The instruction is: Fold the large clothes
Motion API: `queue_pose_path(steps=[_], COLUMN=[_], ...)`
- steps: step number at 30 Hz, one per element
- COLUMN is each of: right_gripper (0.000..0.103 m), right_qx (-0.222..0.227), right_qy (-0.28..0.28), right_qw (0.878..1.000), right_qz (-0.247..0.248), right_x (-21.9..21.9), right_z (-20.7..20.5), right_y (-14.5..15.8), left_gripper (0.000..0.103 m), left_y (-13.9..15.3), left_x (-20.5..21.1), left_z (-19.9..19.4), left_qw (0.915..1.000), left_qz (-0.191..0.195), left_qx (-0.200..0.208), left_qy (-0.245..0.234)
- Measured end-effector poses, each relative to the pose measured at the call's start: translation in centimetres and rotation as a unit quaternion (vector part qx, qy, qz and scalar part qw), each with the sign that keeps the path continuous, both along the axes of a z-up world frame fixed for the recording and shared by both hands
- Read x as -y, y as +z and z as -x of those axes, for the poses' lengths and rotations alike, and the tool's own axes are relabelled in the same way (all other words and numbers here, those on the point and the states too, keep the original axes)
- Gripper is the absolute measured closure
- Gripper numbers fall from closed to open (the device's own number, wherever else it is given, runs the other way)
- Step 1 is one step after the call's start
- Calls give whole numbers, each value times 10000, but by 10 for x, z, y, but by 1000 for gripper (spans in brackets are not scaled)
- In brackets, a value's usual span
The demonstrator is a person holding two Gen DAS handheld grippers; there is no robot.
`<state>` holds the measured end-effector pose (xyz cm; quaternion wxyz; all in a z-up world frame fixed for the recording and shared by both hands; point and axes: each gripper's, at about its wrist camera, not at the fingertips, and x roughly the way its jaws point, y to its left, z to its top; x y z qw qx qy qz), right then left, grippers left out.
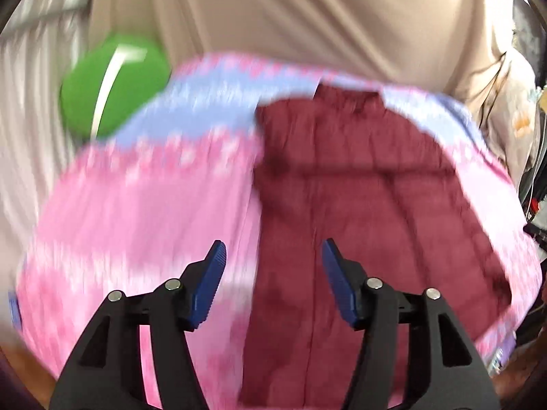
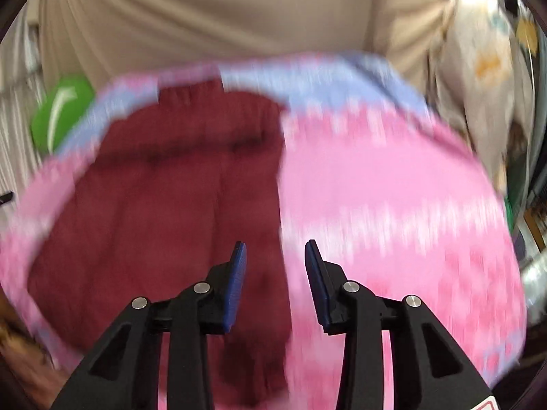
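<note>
A dark red garment [image 1: 348, 188] lies flat on a pink and pale blue patterned cloth [image 1: 136, 212], seen blurred from above. My left gripper [image 1: 271, 251] hangs above the garment's left edge, its blue pads apart with nothing between them. In the right wrist view the same red garment [image 2: 164, 198] fills the left half and the pink cloth [image 2: 383, 205] the right. My right gripper [image 2: 275, 251] hovers over the garment's right edge, jaws parted and empty.
A green round object [image 1: 112, 82] sits at the cloth's far left, also the green object [image 2: 61, 109] in the right view. A beige curtain [image 1: 290, 17] hangs behind. A pale bag or pillow [image 2: 478, 68] and clutter stand at the right.
</note>
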<state>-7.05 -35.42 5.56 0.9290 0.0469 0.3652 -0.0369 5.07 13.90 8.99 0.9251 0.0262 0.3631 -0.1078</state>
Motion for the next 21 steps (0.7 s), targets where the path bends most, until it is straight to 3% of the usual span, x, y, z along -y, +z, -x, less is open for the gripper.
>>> queue_pose_path(steps=[2, 5, 6, 7, 8, 12, 15, 17, 21], right_gripper=[63, 66, 72, 93, 103, 103, 103, 103, 103], right_qx=[401, 662, 697, 704, 663, 523, 218, -121, -525], right_qy=[170, 421, 547, 674, 845, 1024, 1200, 1297, 1275], right_qw=[9990, 9961, 9949, 9937, 9924, 9915, 9900, 9895, 9894], right_qz=[-128, -391, -490, -556, -594, -603, -714, -626, -446], right_x=[-3, -16, -20, -24, -33, -64, -88, -106, -124], right_z=[-33, -97, -127, -151, -184, -277, -336, -374, -426], right_y=[18, 29, 29, 28, 25, 5, -20, -42, -74], left_gripper=[42, 41, 41, 42, 42, 47, 47, 55, 56], left_y=[15, 20, 19, 16, 12, -13, -41, -60, -91], left_x=[26, 70, 85, 97, 110, 166, 194, 206, 218], left_z=[-38, -100, -116, -135, -155, -239, -293, -322, -364], left_qw=[9995, 9980, 9976, 9975, 9975, 9977, 9978, 9973, 9967], left_qz=[-15, -81, -105, -100, -87, -164, -168, -254, -560], left_qx=[290, 455, 471, 491, 488, 324, -80, -315, -425], left_qy=[-138, -438, -488, -491, -512, -574, -643, -609, -407])
